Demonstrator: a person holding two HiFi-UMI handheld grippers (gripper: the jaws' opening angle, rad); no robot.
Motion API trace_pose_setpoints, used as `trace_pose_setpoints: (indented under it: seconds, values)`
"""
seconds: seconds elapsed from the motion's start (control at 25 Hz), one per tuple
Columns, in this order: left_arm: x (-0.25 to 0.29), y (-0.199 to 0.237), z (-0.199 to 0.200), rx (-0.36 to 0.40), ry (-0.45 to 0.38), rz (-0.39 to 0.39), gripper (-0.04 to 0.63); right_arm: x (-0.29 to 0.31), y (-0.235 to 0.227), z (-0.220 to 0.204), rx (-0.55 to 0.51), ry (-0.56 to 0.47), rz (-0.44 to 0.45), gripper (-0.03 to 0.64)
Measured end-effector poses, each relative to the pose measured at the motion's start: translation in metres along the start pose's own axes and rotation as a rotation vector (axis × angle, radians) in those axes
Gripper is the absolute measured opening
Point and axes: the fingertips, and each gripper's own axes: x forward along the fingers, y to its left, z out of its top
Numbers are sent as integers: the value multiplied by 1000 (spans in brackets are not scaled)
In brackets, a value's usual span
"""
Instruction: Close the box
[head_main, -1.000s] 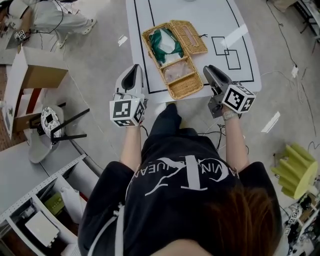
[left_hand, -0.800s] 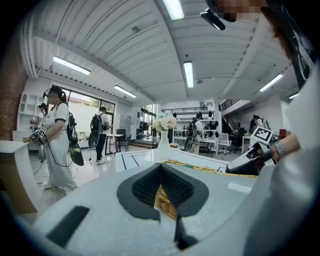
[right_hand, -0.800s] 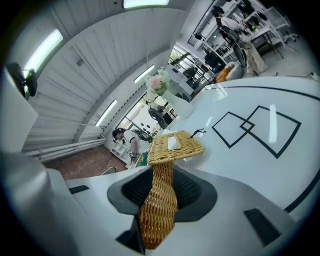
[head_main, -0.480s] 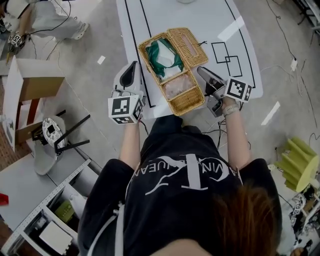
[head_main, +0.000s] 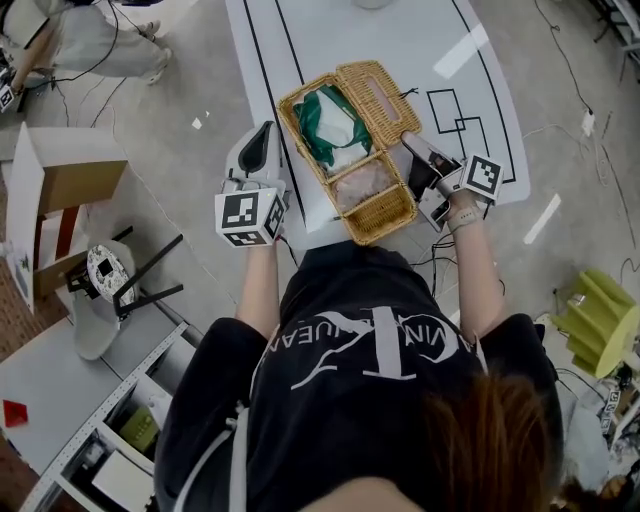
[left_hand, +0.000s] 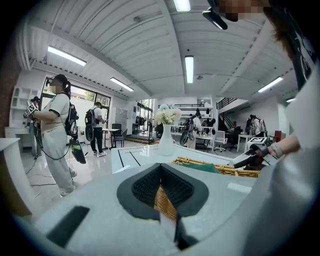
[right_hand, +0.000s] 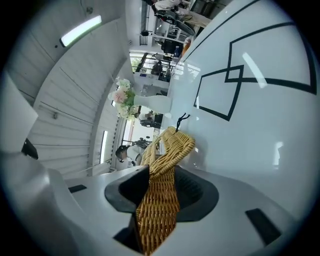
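At the head view's middle left, the left gripper hung released, grasping nothing, beside the wicker box at upper centre. The right gripper had just been opening, box wicker between its slack jaws. Beyond, the lid lay thrown back; closing looked not yet done.

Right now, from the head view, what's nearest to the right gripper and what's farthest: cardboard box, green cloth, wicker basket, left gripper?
From the right gripper, whose jaws have just been opening with wicker between them:
1. Wicker basket, right beside it.
2. Green cloth, inside the basket.
3. Left gripper, across the basket.
4. Cardboard box, far off to the left.
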Motion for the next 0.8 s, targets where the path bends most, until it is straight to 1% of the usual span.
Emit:
trace_pose_setpoints:
  seconds: [0.16, 0.28, 0.44, 0.52, 0.6, 0.8]
  values:
    - [4, 0, -1, -3, 1, -14, 11, 0, -2, 1, 64, -25, 35, 146]
    - [6, 0, -2, -2, 4, -24, 11, 1, -4, 3, 100, -40, 43, 142]
    - [7, 1, -4, -2, 5, -29, 11, 2, -6, 7, 85, -39, 32, 138]
    - [7, 2, -4, -3, 5, -32, 11, 2, -4, 10, 48, -40, 22, 138]
    - [8, 4, -4, -4, 4, -36, 11, 3, 1, 15, -12, -41, 6, 132]
    - [10, 7, -1, -2, -7, -48, 11, 2, 23, 25, -219, -29, -14, 116]
